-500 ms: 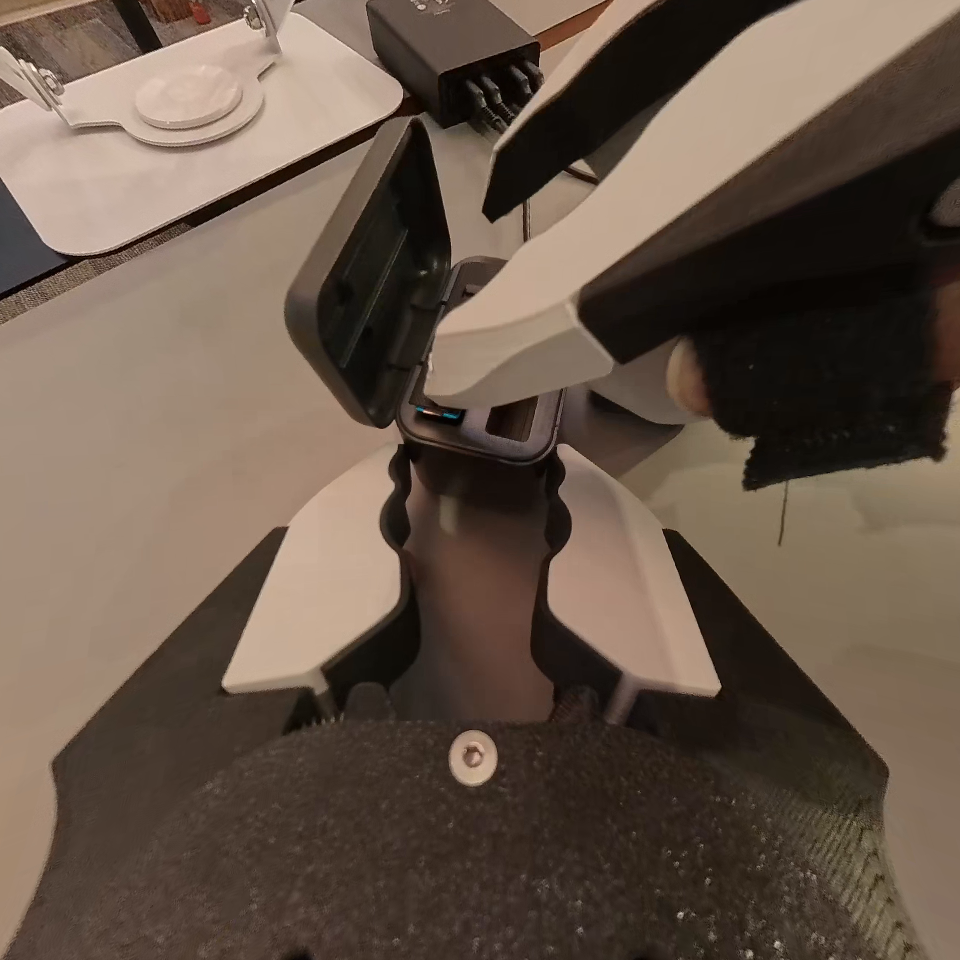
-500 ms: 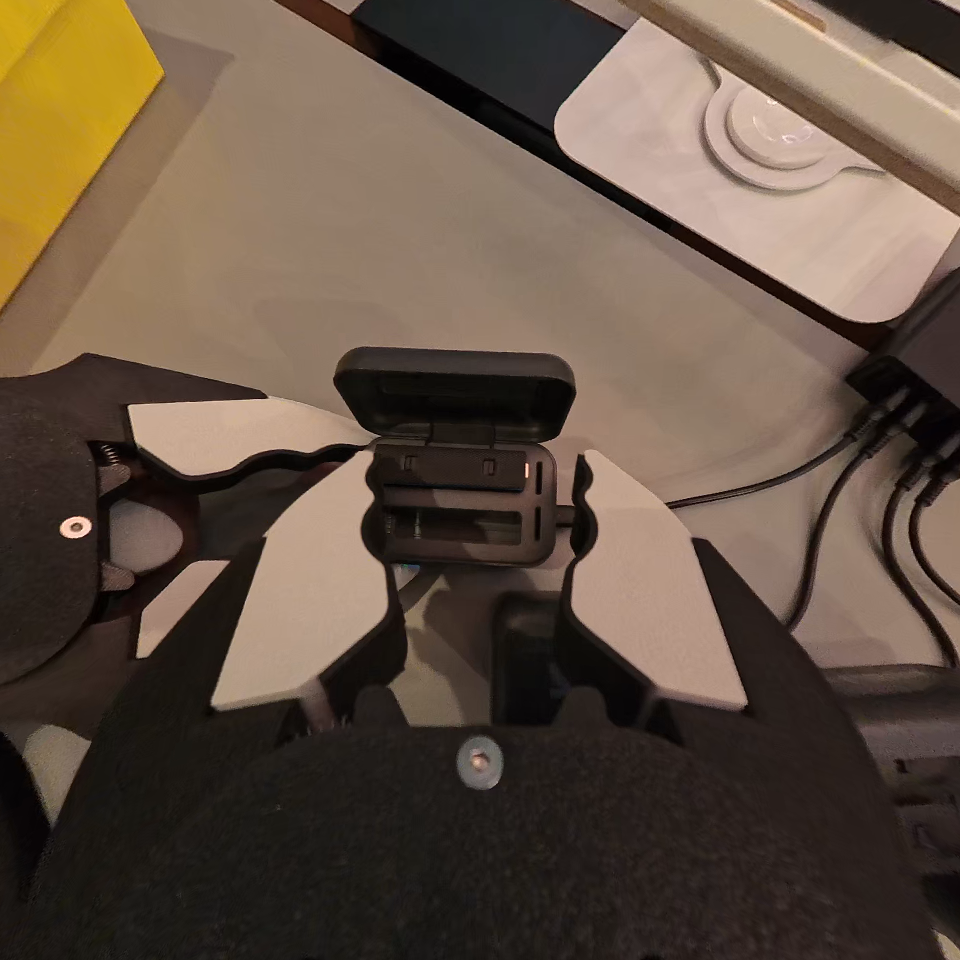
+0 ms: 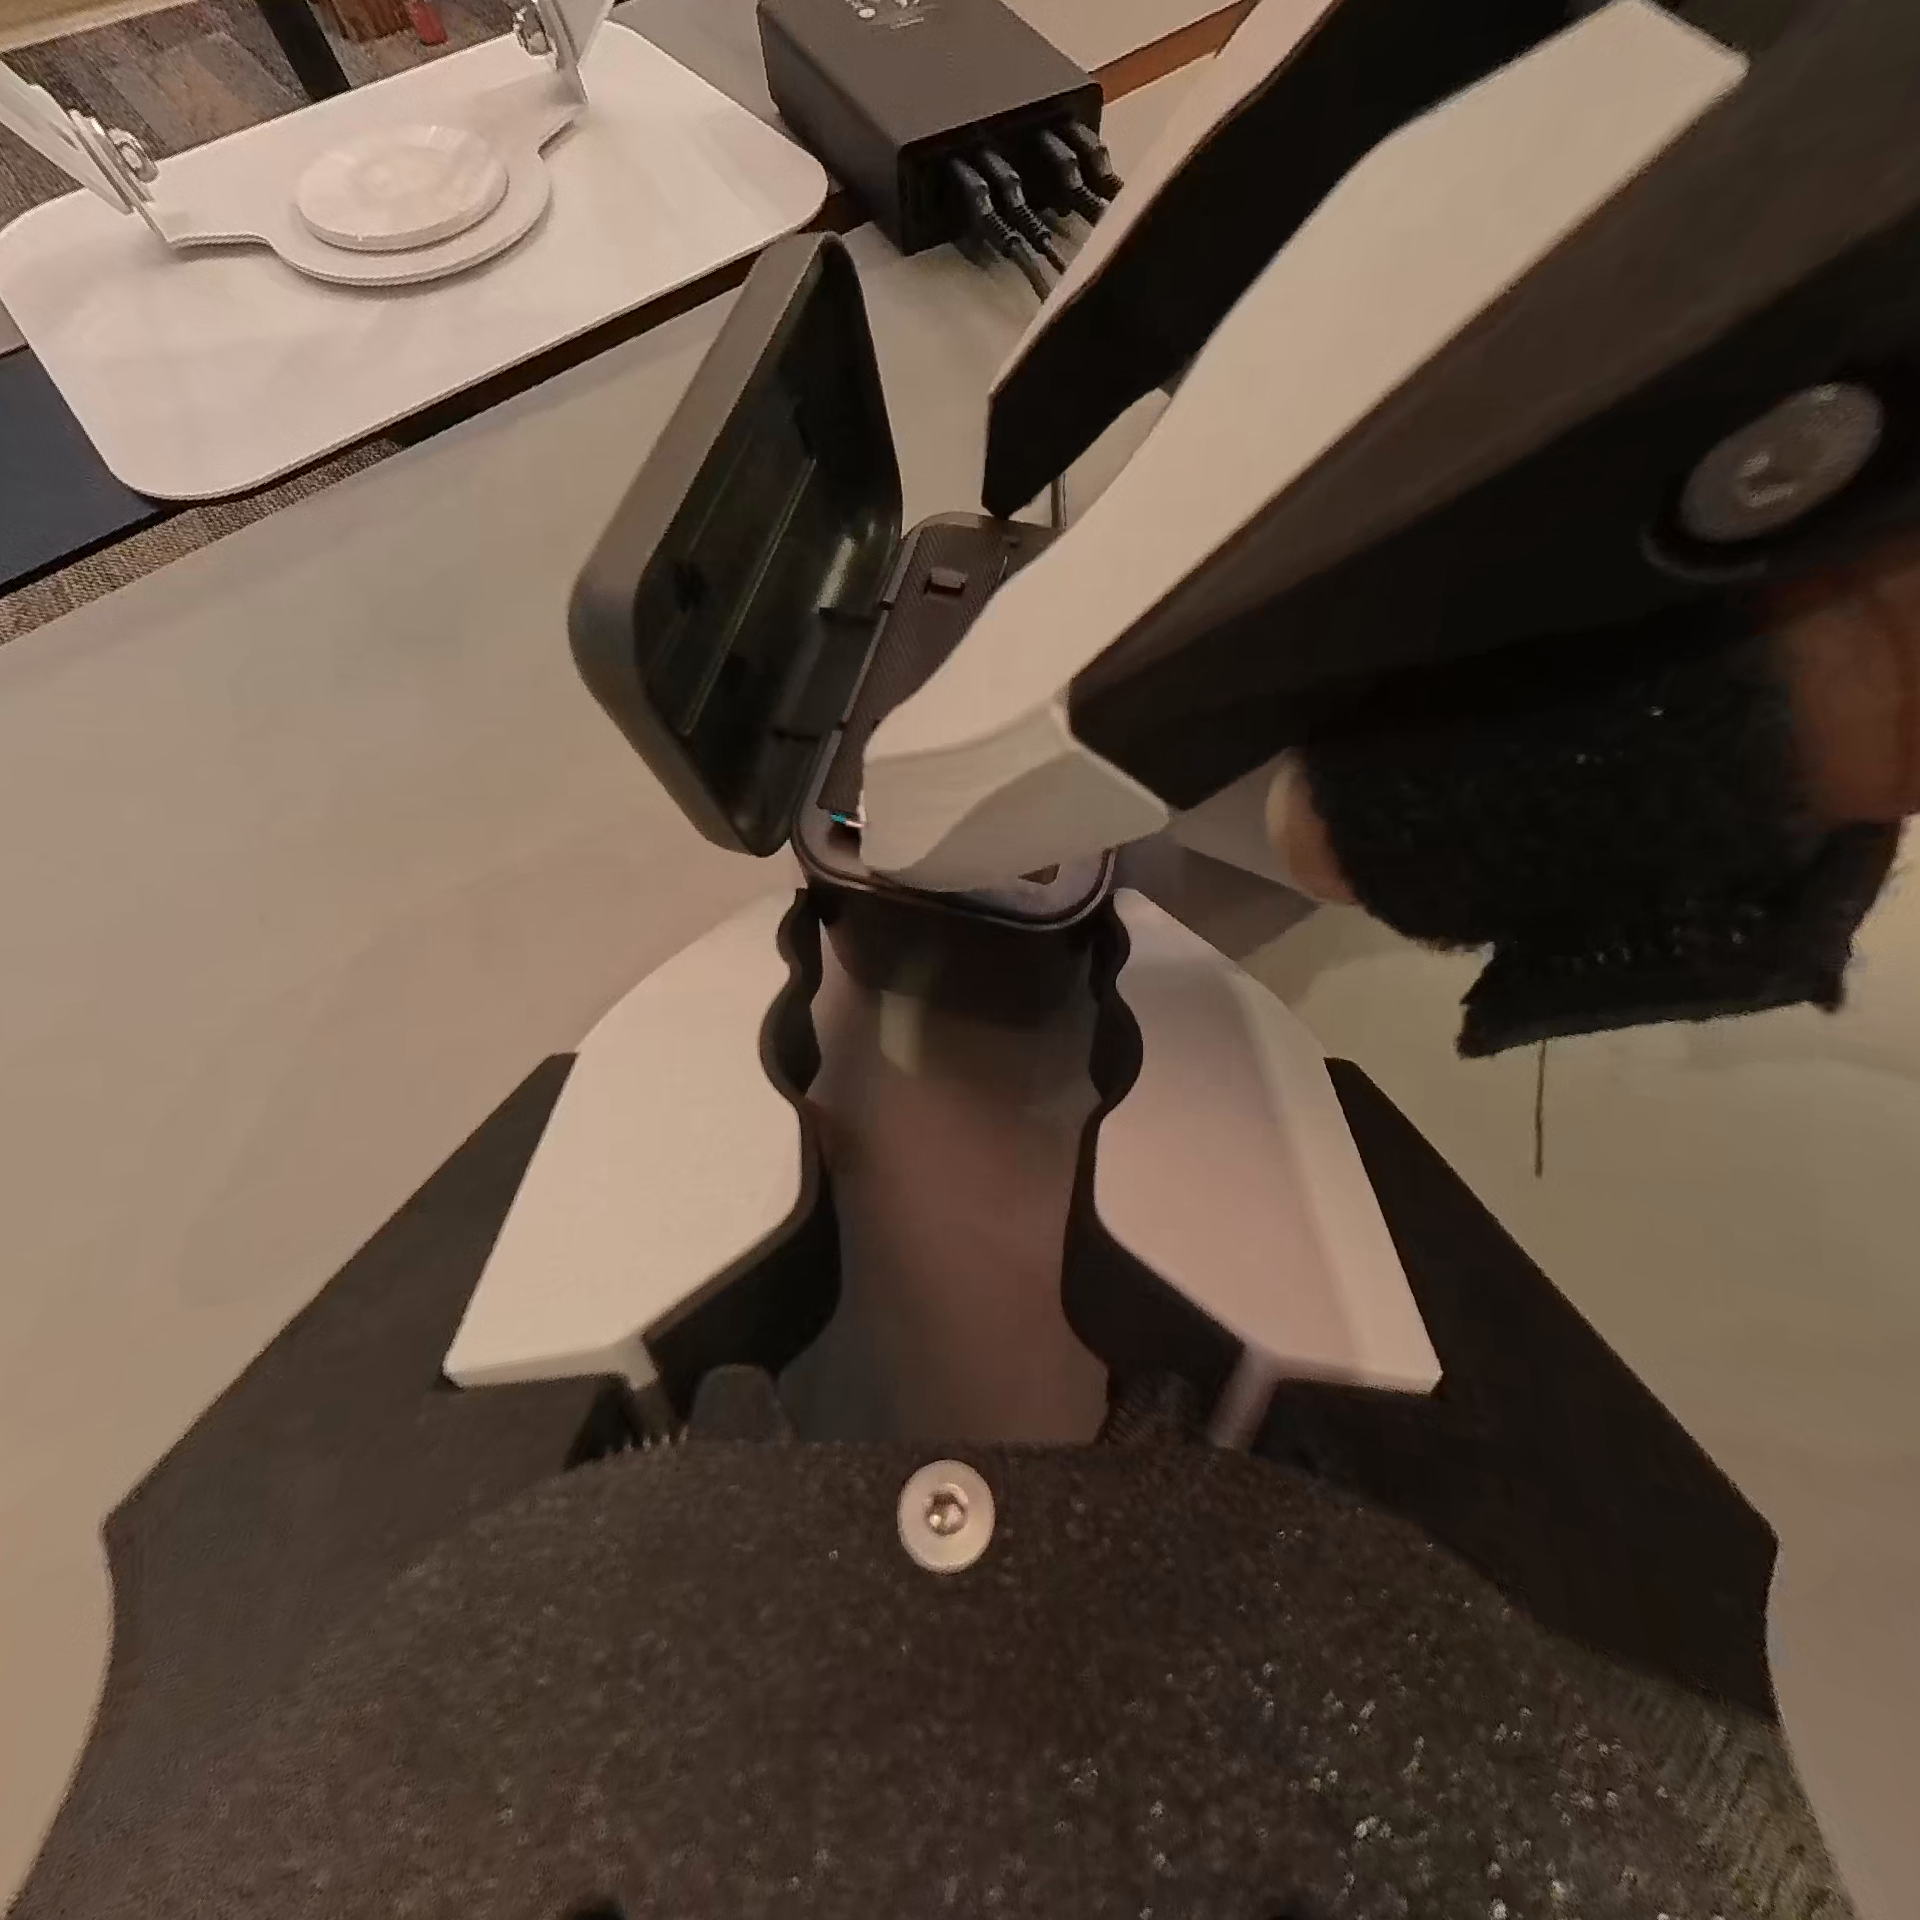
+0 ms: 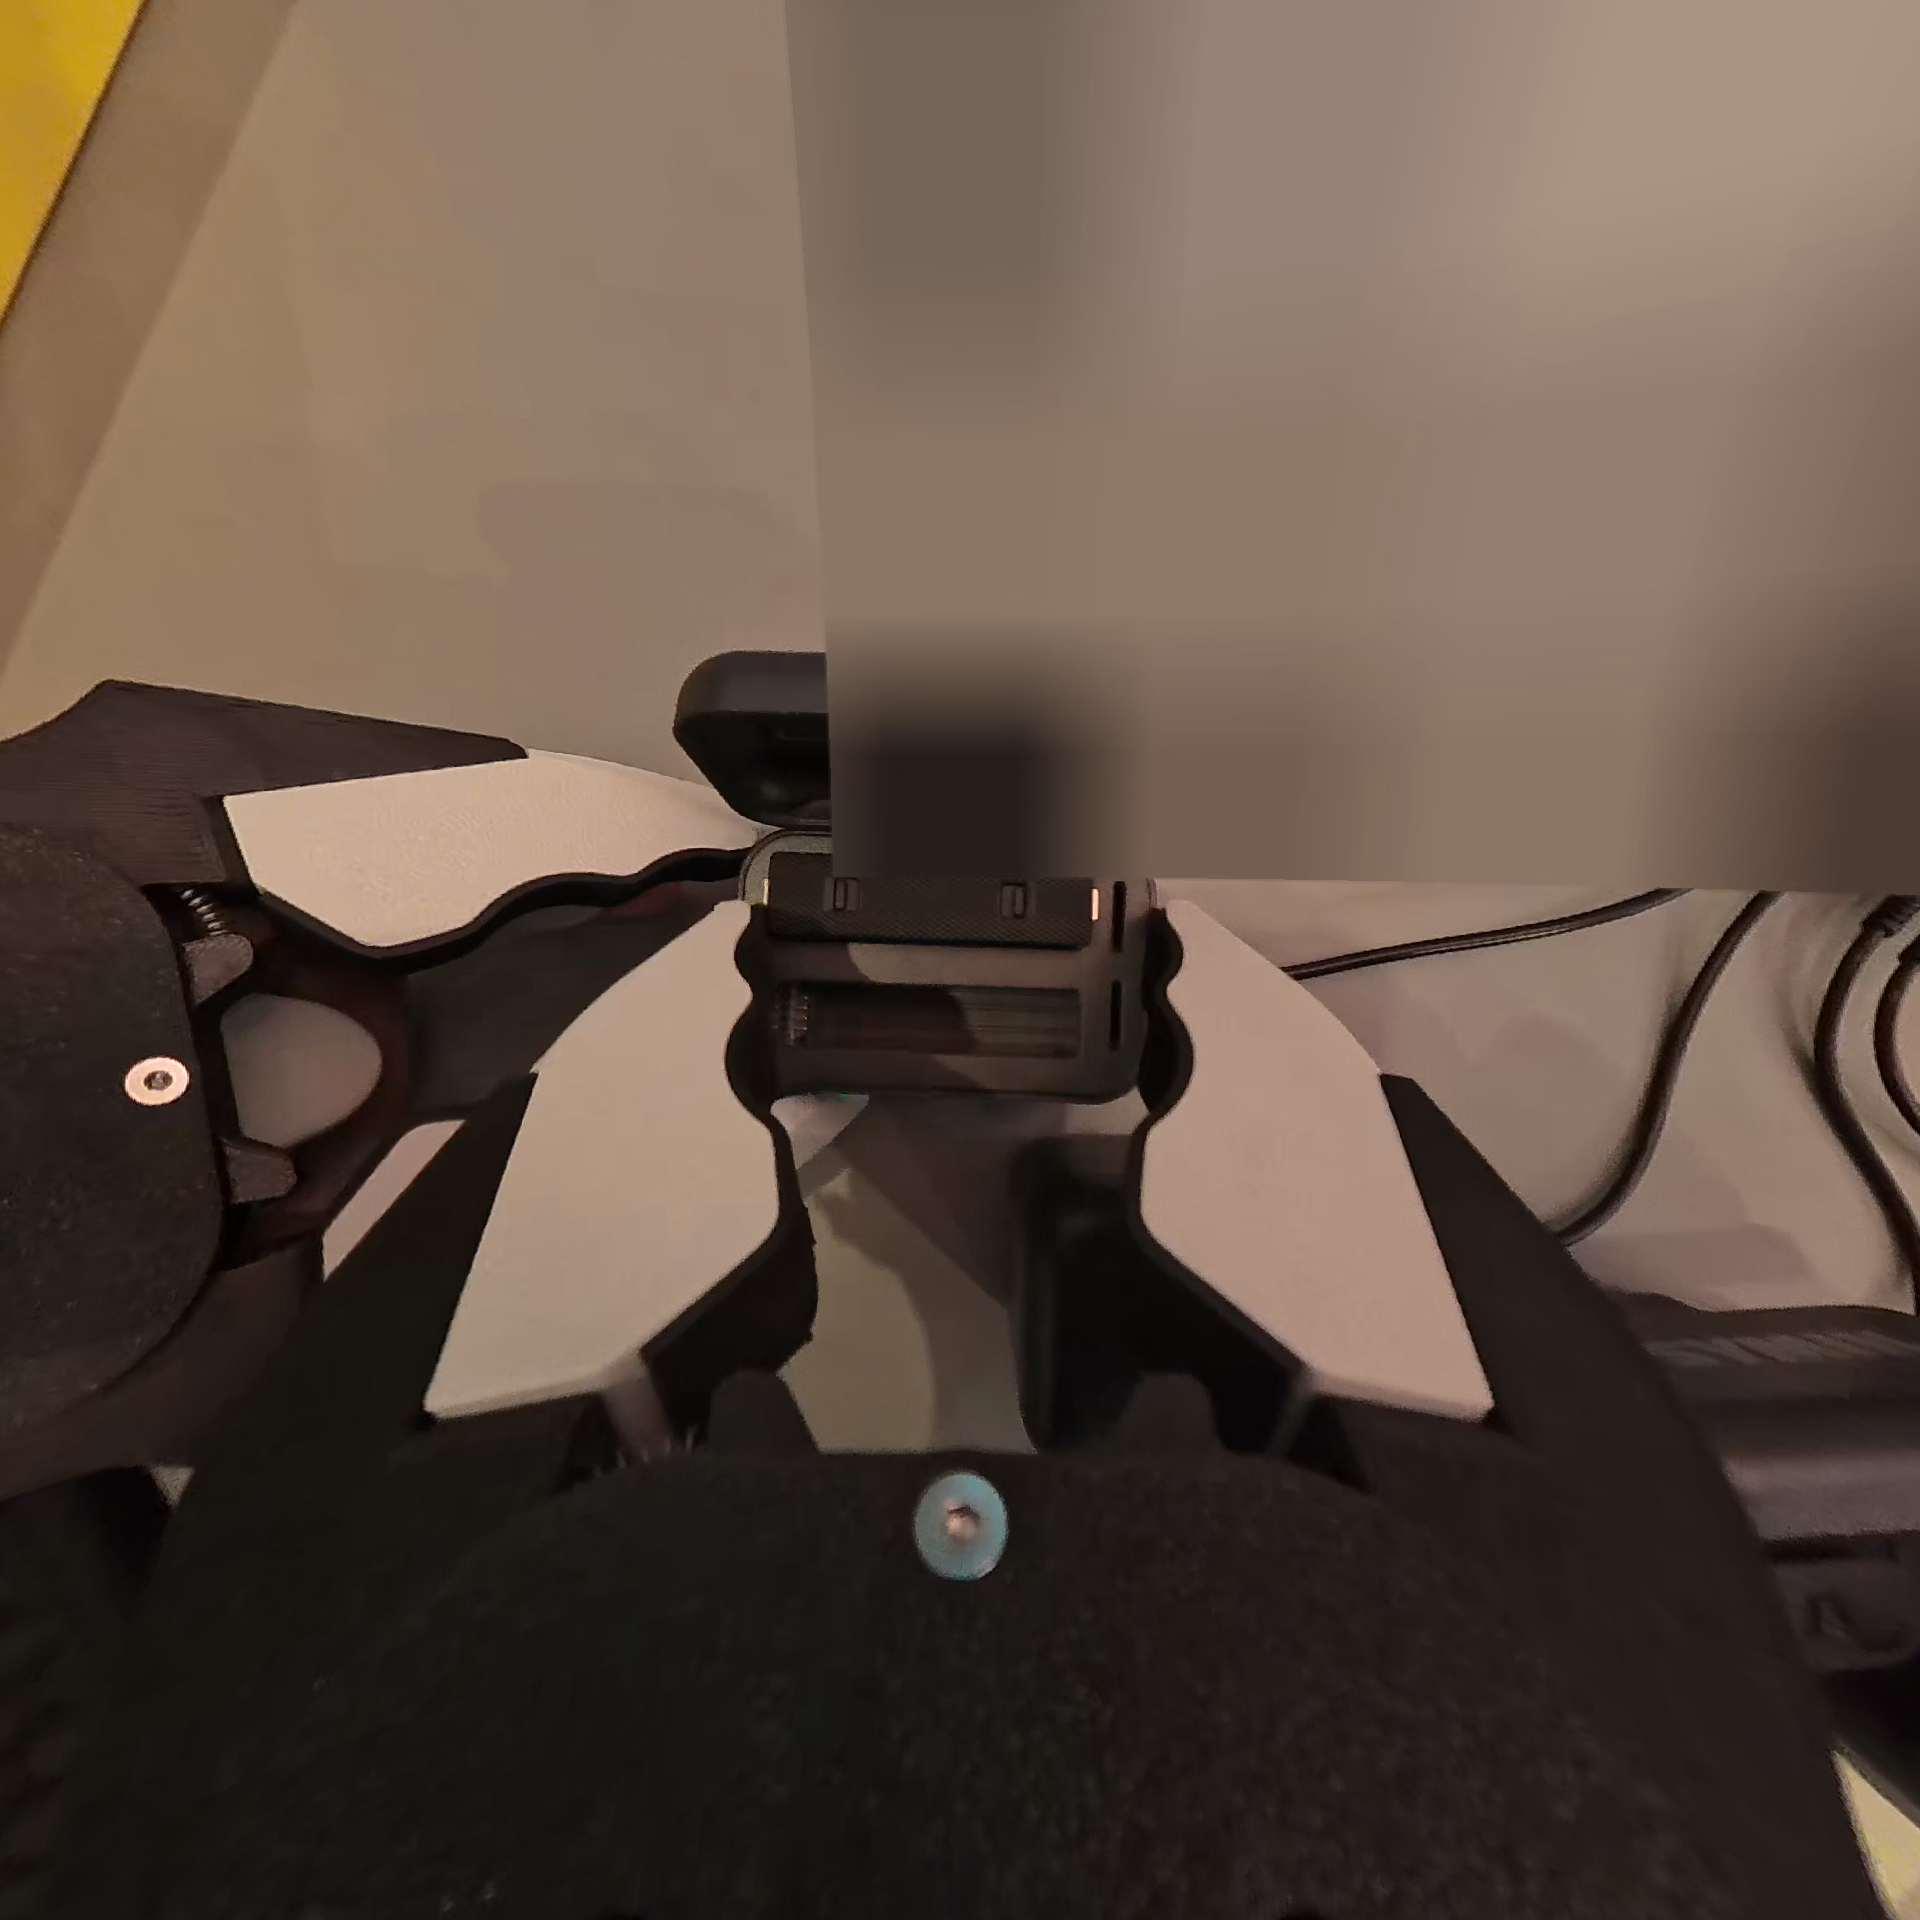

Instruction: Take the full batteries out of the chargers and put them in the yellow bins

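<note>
A dark charger case [image 3: 956, 920] stands on the pale table with its lid [image 3: 727, 540] open. My left gripper [image 3: 951, 935] is shut on the charger's body. In the right wrist view a black battery [image 4: 925, 902] sits in the far slot and the near slot [image 4: 935, 1023] is empty. My right gripper [image 4: 951, 935] is open, with a finger at each end of the charger's top. In the left wrist view it [image 3: 935, 649] reaches in from the upper right and covers most of the slots. A yellow bin [image 4: 42, 156] shows at the far left.
A black power hub [image 3: 925, 114] with several plugged cables lies behind the charger; the cables [image 4: 1662, 1039] run over the table to the right. A white pad with a round disc [image 3: 395, 197] lies at the back left. A blurred patch covers the right view's upper right. Left tips to right tips: about 4 centimetres.
My right gripper has come down closer over the charger, so the slots fill more of its view. My left gripper still holds the charger in place.
</note>
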Tool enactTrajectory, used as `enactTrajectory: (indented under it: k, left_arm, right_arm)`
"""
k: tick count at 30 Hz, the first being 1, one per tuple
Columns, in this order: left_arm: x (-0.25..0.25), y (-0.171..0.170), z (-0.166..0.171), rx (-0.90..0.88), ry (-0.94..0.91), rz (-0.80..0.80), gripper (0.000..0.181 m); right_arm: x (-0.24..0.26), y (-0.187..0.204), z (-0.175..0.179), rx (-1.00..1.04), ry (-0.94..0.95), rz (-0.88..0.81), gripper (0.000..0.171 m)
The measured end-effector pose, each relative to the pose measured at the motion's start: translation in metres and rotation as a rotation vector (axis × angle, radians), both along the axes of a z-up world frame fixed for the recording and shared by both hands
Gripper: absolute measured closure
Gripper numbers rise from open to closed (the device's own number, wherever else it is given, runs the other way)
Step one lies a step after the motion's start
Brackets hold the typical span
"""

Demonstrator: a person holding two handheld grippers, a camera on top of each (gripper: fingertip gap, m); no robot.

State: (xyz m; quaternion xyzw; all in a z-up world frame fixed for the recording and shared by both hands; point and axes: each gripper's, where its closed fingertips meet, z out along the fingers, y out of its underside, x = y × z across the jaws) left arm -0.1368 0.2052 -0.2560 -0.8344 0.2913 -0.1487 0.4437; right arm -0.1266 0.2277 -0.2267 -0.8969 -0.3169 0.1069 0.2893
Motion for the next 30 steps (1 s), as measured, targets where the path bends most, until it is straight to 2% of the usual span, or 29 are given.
enactTrajectory:
  k: [8, 9, 10, 16, 27, 30]
  left_arm:
    - [0.0, 0.0, 0.0, -0.002, -0.003, 0.002, 0.13]
    - [0.0, 0.0, 0.0, -0.006, -0.005, 0.002, 0.13]
    - [0.0, 0.0, -0.001, -0.013, -0.001, 0.002, 0.13]
    - [-0.001, -0.001, -0.001, -0.024, -0.007, 0.001, 0.13]
    - [-0.002, -0.002, 0.0, -0.014, -0.02, -0.022, 0.131]
    - [-0.004, -0.007, 0.001, -0.008, -0.002, -0.059, 0.111]
  right_arm:
    - [-0.002, 0.002, 0.0, -0.014, -0.005, 0.005, 0.103]
    - [-0.004, 0.001, 0.001, -0.001, 0.004, 0.016, 0.104]
    - [-0.006, 0.0, 0.002, 0.011, 0.019, 0.028, 0.113]
    - [-0.008, 0.001, 0.003, 0.037, 0.044, 0.028, 0.114]
    - [0.007, -0.004, 0.069, 0.102, 0.314, 0.031, 0.114]
    - [0.018, -0.016, 0.081, 0.12, 0.372, 0.044, 0.113]
